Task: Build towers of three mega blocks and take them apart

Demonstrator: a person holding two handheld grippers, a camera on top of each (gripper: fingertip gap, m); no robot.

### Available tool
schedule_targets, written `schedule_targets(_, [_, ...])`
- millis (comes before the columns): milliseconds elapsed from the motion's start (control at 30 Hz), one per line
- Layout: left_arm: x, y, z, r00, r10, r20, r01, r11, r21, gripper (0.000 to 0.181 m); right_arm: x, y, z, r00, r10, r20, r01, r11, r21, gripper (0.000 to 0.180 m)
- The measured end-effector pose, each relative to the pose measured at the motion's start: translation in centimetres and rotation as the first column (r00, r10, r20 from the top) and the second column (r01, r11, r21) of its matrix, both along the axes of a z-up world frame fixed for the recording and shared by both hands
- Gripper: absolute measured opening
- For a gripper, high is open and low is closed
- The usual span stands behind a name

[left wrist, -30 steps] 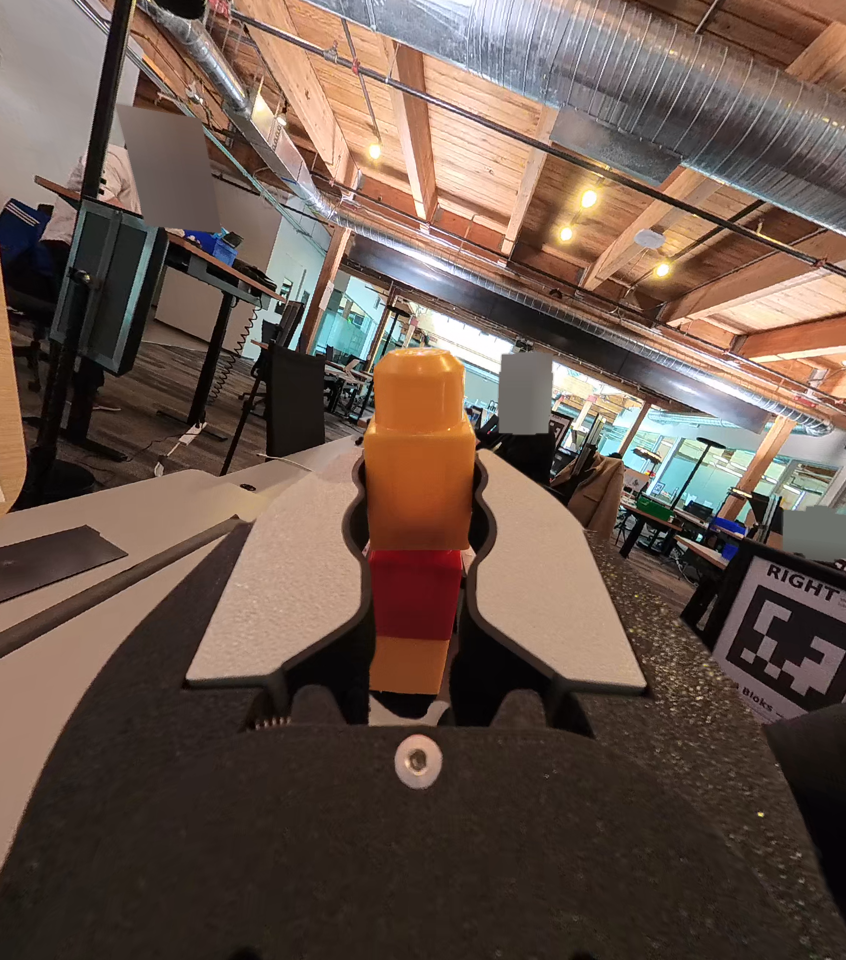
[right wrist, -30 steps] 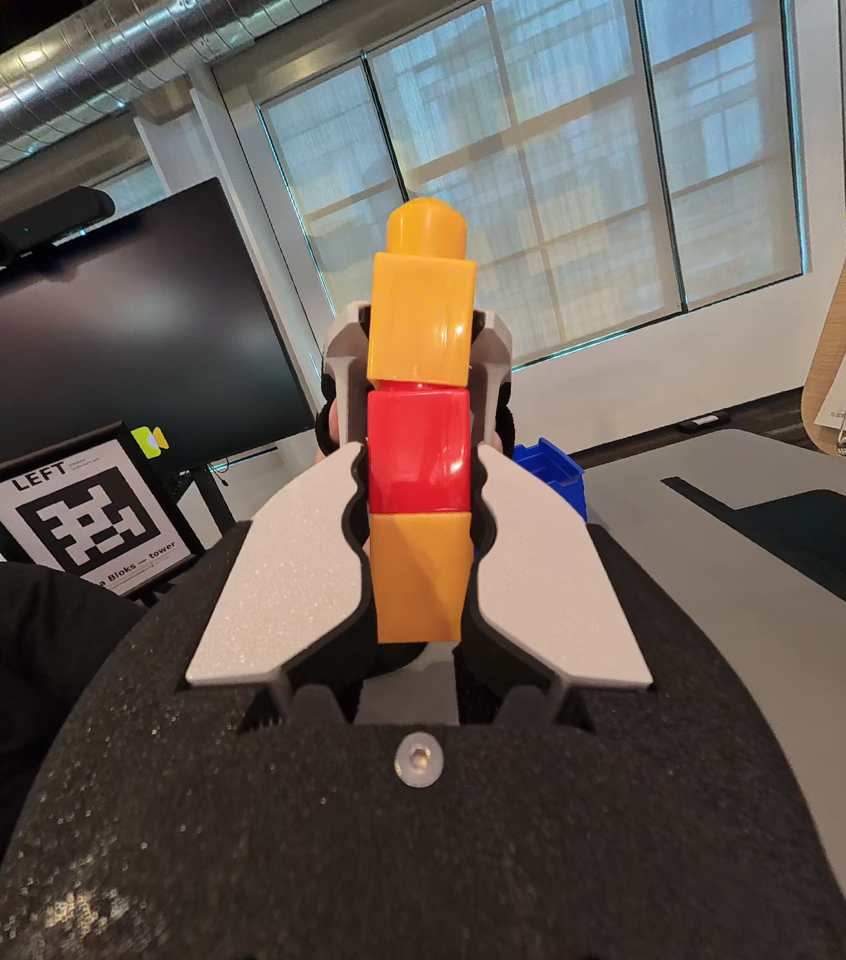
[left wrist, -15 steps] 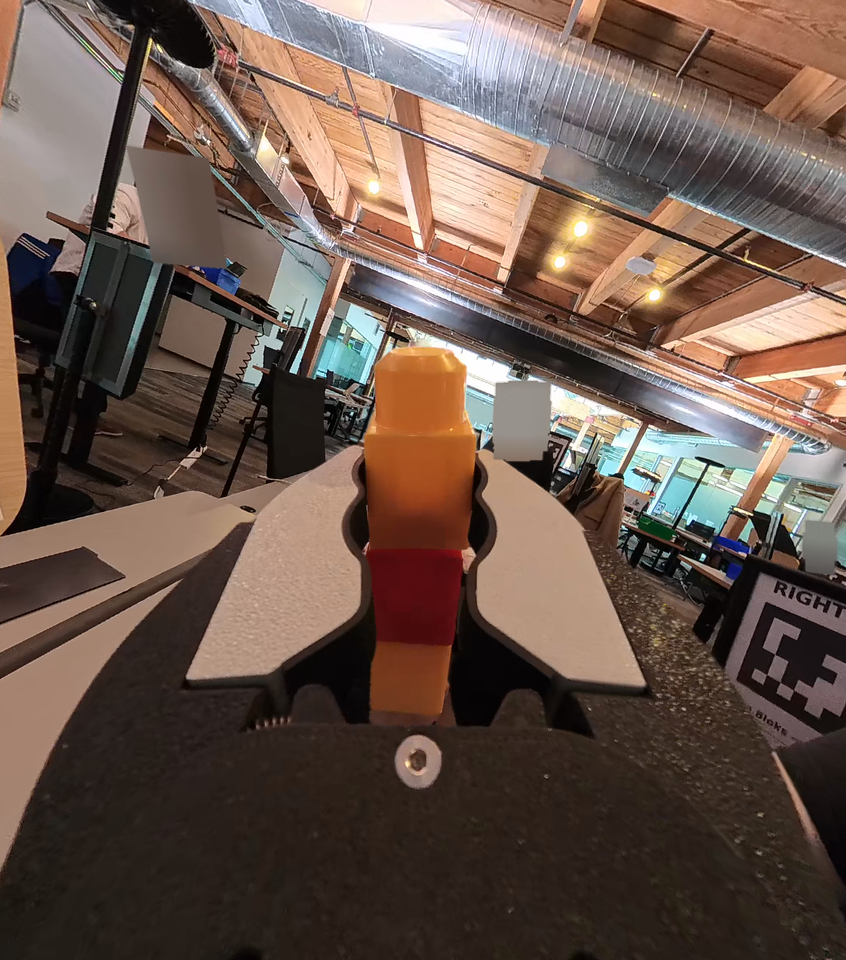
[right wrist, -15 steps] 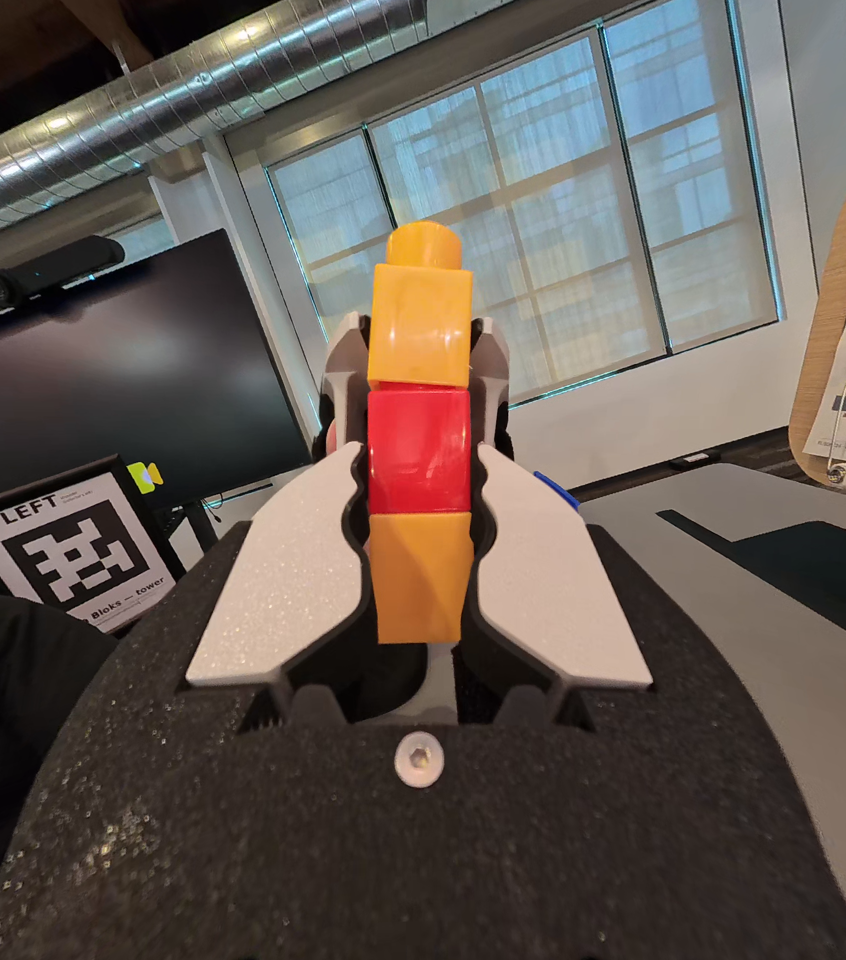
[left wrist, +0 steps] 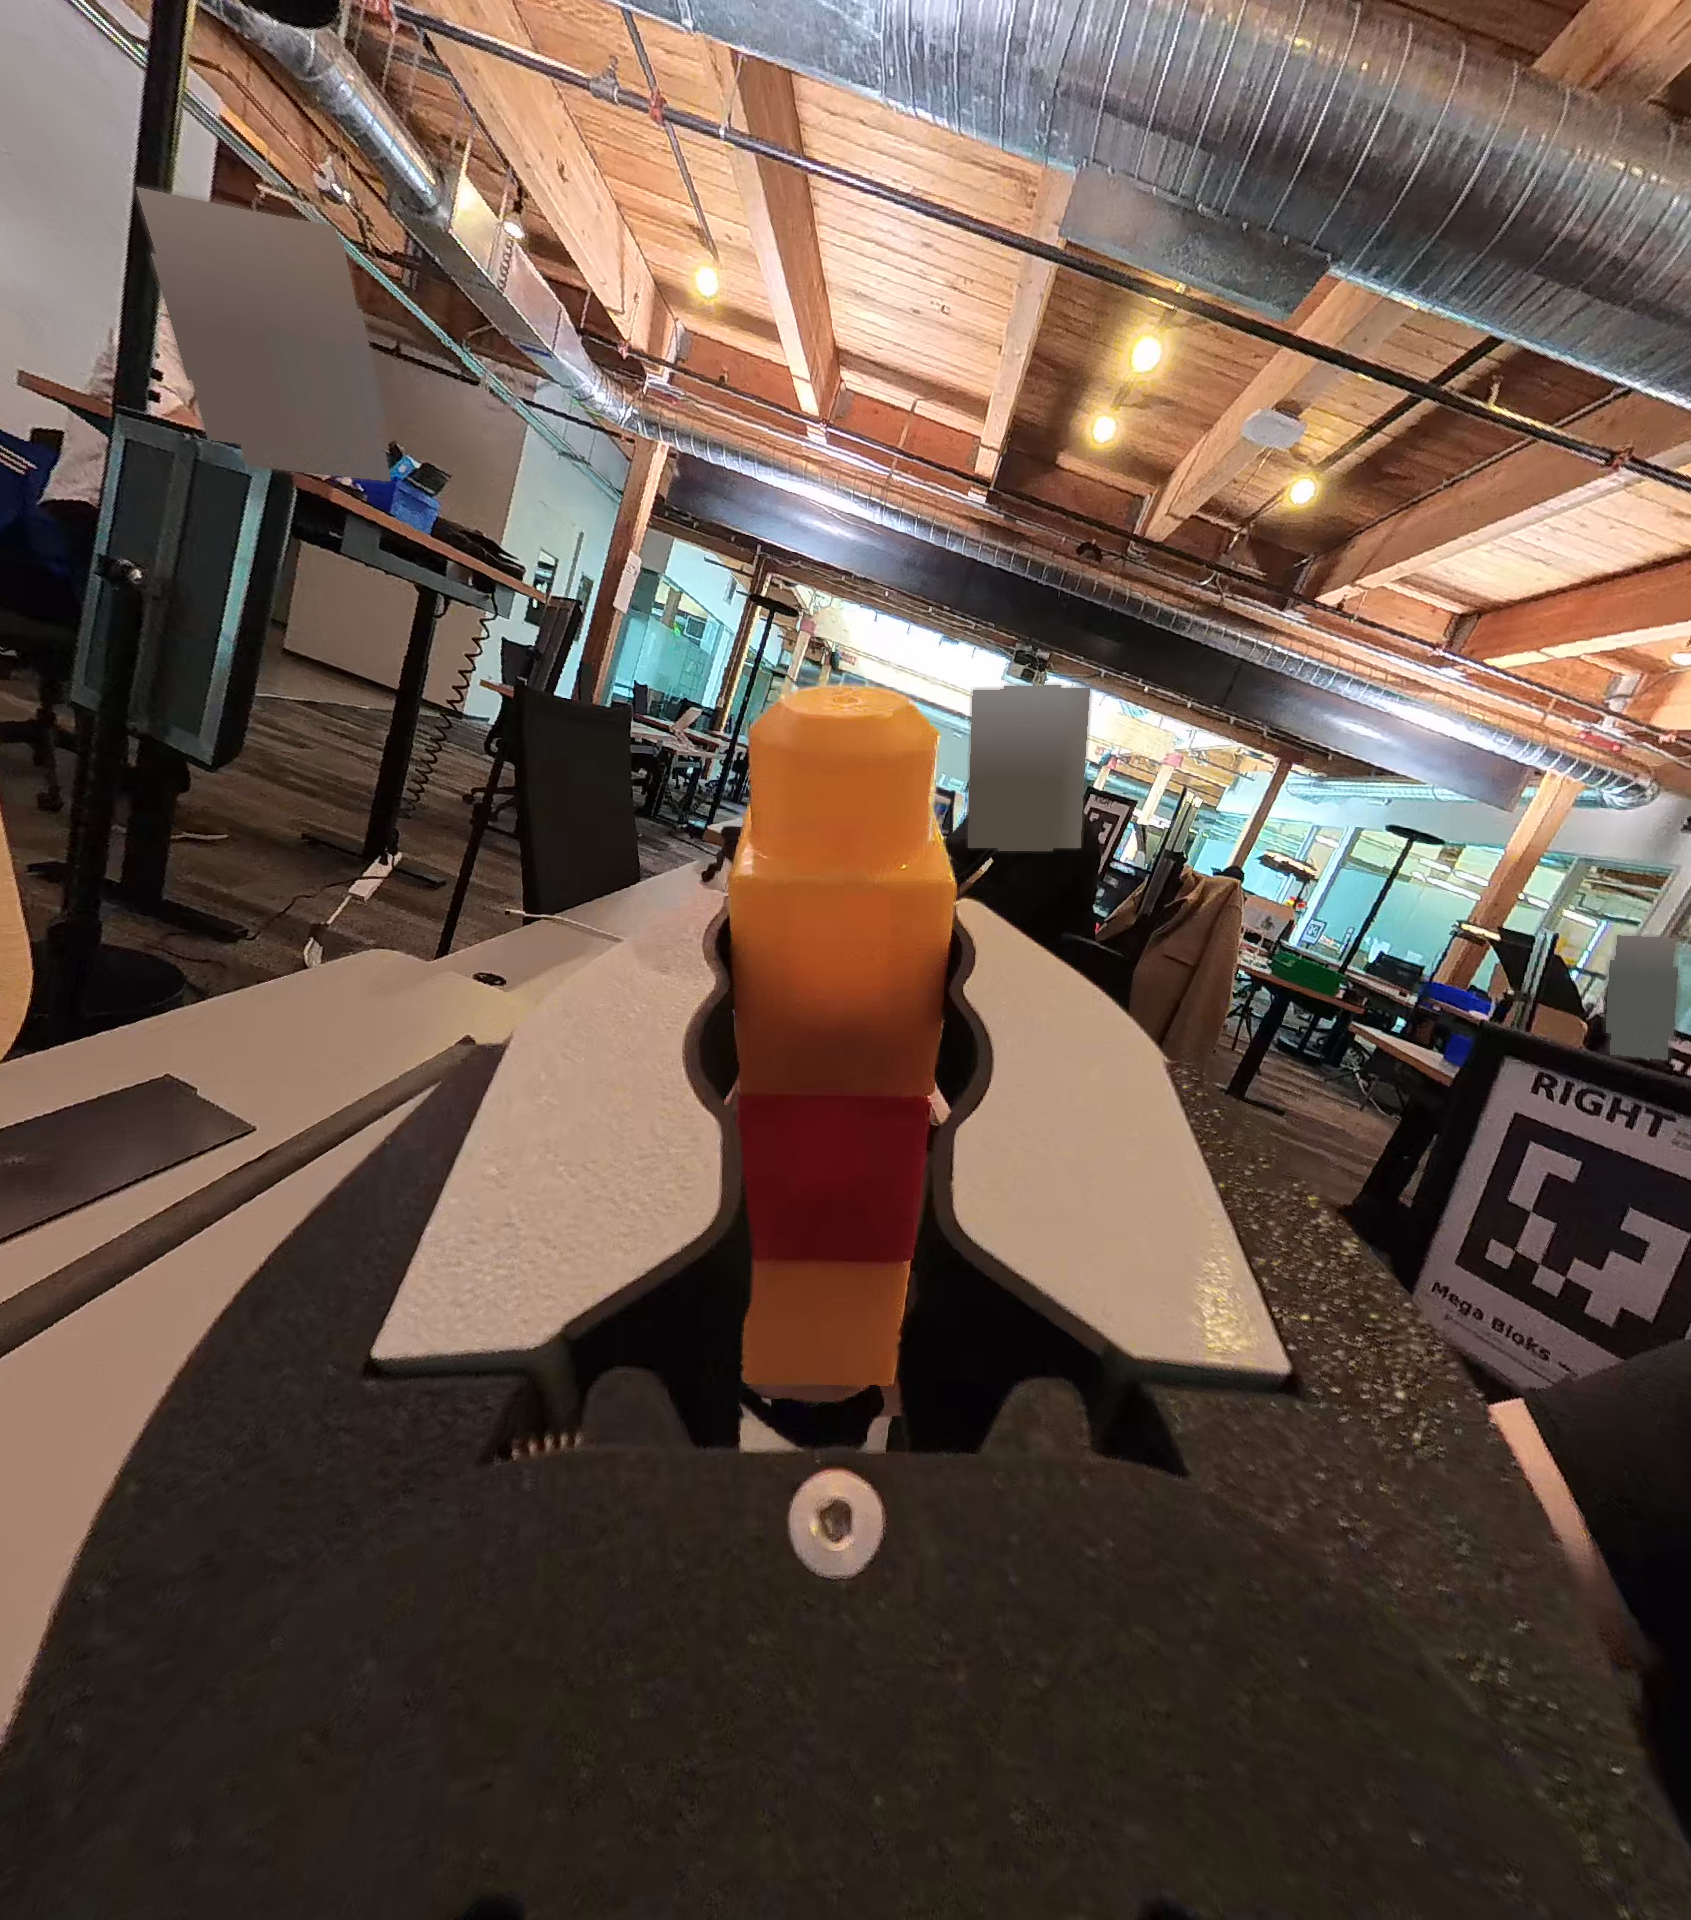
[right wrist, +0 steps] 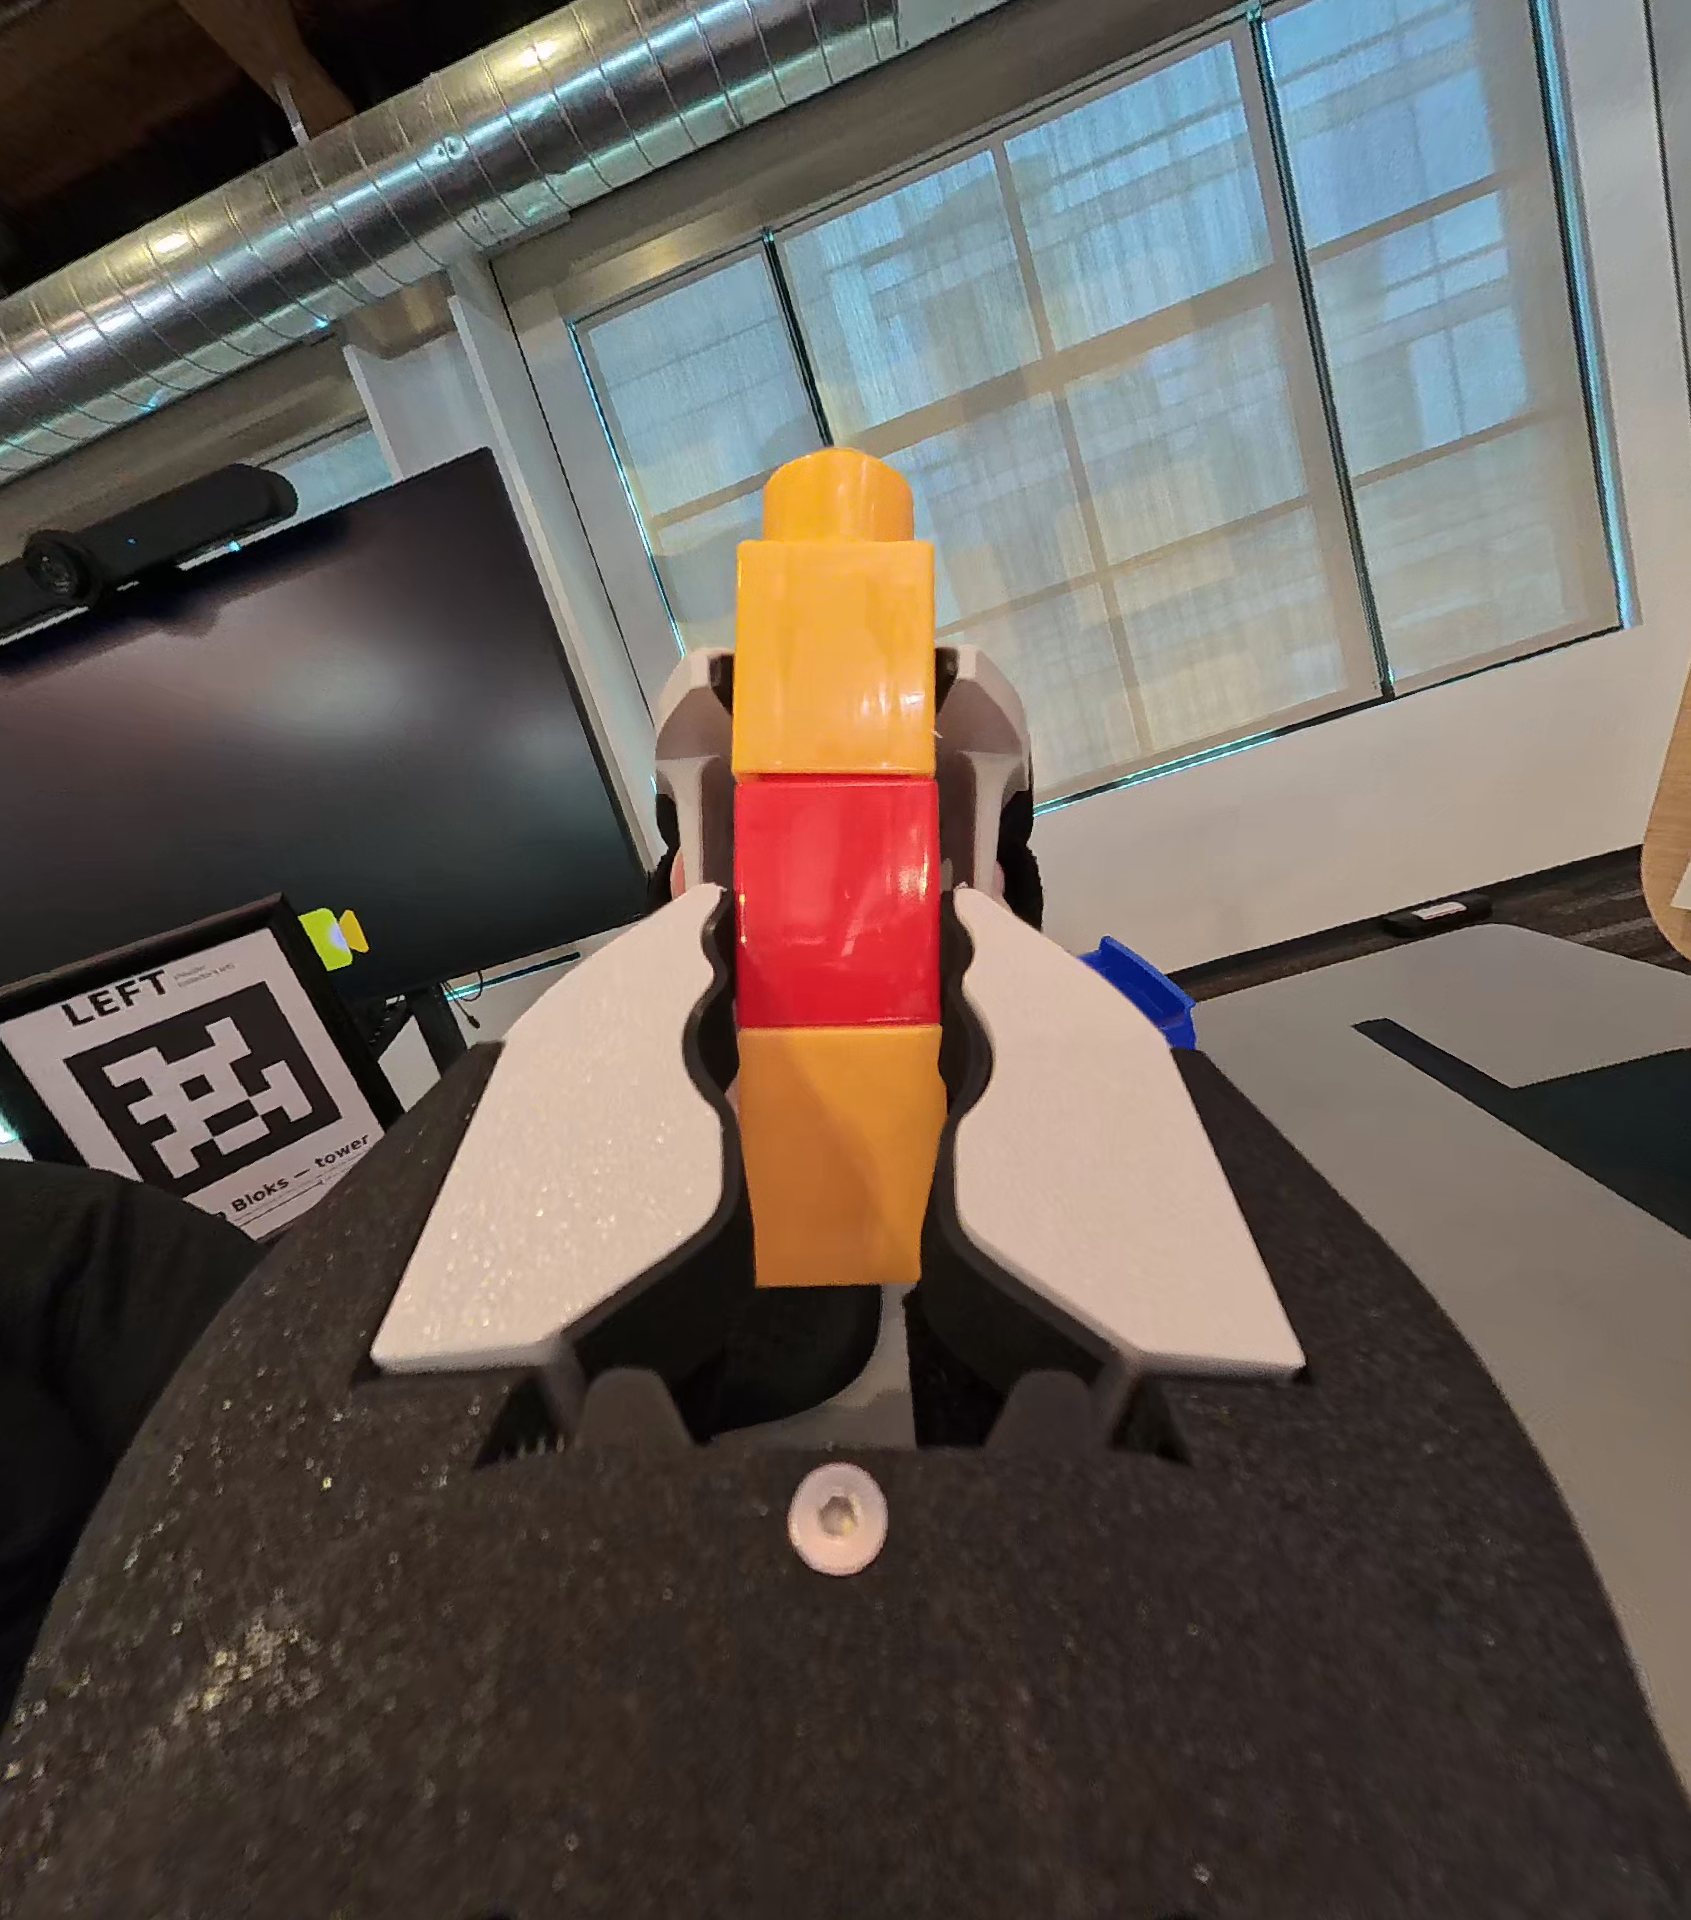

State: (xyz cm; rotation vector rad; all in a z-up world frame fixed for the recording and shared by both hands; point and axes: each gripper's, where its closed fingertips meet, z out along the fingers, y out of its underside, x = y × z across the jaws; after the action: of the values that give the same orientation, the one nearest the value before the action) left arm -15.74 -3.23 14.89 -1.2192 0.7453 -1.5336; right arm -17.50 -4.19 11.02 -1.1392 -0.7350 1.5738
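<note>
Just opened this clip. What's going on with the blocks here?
A person is holding one three-block tower with both tools. The right hand-held gripper is shut on the lower part, at the red block and bottom orange block. The left hand-held gripper is shut on the top orange block. All three blocks are joined, and nothing is pulled apart yet.

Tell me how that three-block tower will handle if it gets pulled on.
The tower looks stiff, with its glossy faces probably slippery. Both the right gripper and left gripper clamp it, so a pull would likely split it at a seam rather than bend it.
</note>
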Motion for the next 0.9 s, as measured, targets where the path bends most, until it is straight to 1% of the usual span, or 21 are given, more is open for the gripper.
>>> schedule_targets(367, [0.0,0.0,-1.5,0.992,-0.038,-0.118,0.036,0.999,-0.019,0.036,0.4,0.1,-0.8,0.997,0.021,0.078,-0.020,1.000,-0.020,0.035])
schedule_targets(500, [0.4,-0.2,-2.4,0.983,-0.055,-0.176,0.052,0.998,-0.022,0.036,1.0,0.1,-1.2,0.992,0.021,0.127,-0.020,1.000,-0.005,0.035])
schedule_targets(600, [0.6,-0.2,-2.5,0.981,-0.053,-0.185,0.050,0.999,-0.021,0.036,1.5,0.2,-1.1,0.991,0.014,0.132,-0.014,1.000,-0.005,0.035])
schedule_targets(667, [0.8,-0.1,-2.4,0.984,-0.045,-0.172,0.042,0.999,-0.022,0.036,1.6,0.2,-1.1,0.992,0.019,0.128,-0.018,1.000,-0.009,0.035])
schedule_targets(767, [1.1,-0.1,-1.4,0.997,-0.033,-0.074,0.032,0.999,-0.012,0.035,1.8,0.2,-0.5,0.996,0.023,0.083,-0.022,1.000,-0.004,0.035])
schedule_targets(833, [1.4,0.0,-0.9,0.999,-0.049,-0.014,0.048,0.997,-0.060,0.037,1.9,0.3,-0.1,0.998,0.011,0.060,-0.010,1.000,-0.001,0.035])
schedule_targets(900, [1.7,-0.1,-0.8,0.997,-0.077,0.008,0.077,0.993,-0.094,0.038,2.0,0.3,0.1,0.999,0.007,0.036,-0.007,1.000,0.006,0.035])
